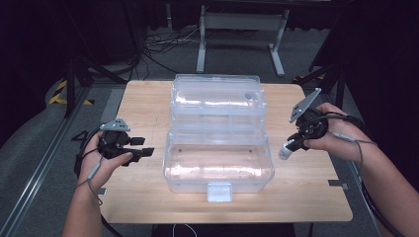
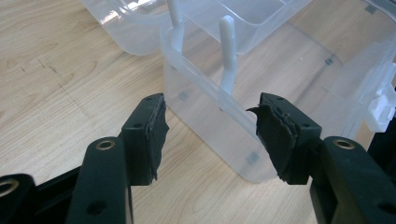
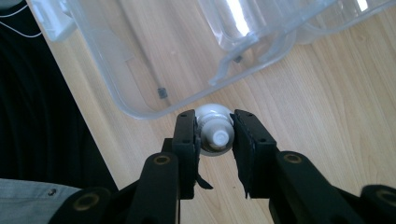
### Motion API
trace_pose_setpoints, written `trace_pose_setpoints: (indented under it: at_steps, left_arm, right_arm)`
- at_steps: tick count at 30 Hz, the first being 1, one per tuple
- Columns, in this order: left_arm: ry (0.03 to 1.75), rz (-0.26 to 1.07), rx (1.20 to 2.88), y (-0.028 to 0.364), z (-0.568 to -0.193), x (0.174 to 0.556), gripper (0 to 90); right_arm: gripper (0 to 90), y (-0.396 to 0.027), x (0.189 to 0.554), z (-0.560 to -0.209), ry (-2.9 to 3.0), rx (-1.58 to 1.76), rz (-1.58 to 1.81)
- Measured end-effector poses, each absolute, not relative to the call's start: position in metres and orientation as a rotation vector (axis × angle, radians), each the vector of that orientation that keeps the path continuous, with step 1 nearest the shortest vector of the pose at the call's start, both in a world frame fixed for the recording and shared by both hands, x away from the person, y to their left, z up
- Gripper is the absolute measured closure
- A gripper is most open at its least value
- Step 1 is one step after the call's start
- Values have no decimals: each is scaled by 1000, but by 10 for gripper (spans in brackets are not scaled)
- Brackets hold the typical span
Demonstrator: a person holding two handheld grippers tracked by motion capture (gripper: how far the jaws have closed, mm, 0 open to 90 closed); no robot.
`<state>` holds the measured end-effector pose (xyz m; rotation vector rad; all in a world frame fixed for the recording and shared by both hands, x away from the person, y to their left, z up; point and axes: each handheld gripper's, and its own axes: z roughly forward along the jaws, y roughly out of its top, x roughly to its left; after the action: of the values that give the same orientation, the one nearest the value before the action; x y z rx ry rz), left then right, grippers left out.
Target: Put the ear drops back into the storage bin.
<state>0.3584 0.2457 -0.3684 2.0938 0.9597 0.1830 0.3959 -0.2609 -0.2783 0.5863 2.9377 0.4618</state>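
Right gripper [image 3: 214, 135] pinched a small white bottle [image 3: 214, 130] between its pads, nozzle end toward the camera in the right gripper view. In the high view the bottle [image 1: 287, 148] stuck out of that gripper [image 1: 291, 146] toward the box [image 1: 219, 185], just off the right end of its lower tub and above the table [image 1: 306, 197]. From the right gripper view, the rounded corner of the tub [image 3: 135, 105] lay just beyond the bottle, apart from it.

The box was clear plastic and stood open in the middle of the table: a deep tub at the near side with a latch tab [image 1: 219, 192] on its front wall, and a raised tray and lid [image 1: 217, 96] stepped back behind it. Nothing could be made out inside the tub.

Left of the box, the left gripper [image 1: 145, 147] was held level, pointing at the tub's left end, near it but not touching. In the left gripper view its jaws stood spread wide with nothing between them [image 2: 208, 135]; their black pads [image 2: 156, 135] looked ragged at the edges. Past them showed the tub's corner [image 2: 224, 144] and two white link arms [image 2: 227, 51] joining tub to tray. The latch [image 2: 383, 105] showed at the far right edge of that view.

A hand [image 1: 106, 165] gripped the left gripper and another hand [image 1: 336, 140] gripped the right one, left and right of the box.
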Motion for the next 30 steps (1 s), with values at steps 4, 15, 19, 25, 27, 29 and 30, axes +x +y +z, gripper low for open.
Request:
trace_pose_setpoints:
  at_steps: [4,15,19,25,27,29,30]
  left_arm:
    - [956,182,2097,245,-368,359,433]
    - [955,181,2099,246,-369,359,431]
    - [958,179,2098,245,-369,359,430]
    - [957,180,2099,246,-369,359,425]
    - [960,181,2098,245,-369,359,425]
    - [960,180,2097,245,-369,359,425]
    - [960,180,2098,245,-369,359,425]
  right_arm:
    - [714,-253,393,-272,2948,544,474]
    - [714,-232,392,-267,2975,465,481]
    - [714,-225,394,-270,2993,442,484]
    - [714,-218,395,-274,3010,415,471]
    - [714,-215,396,-277,3016,402,468]
    - [714,-213,395,-280,3025,390,452]
    - [714,-212,395,-281,3030,368,443]
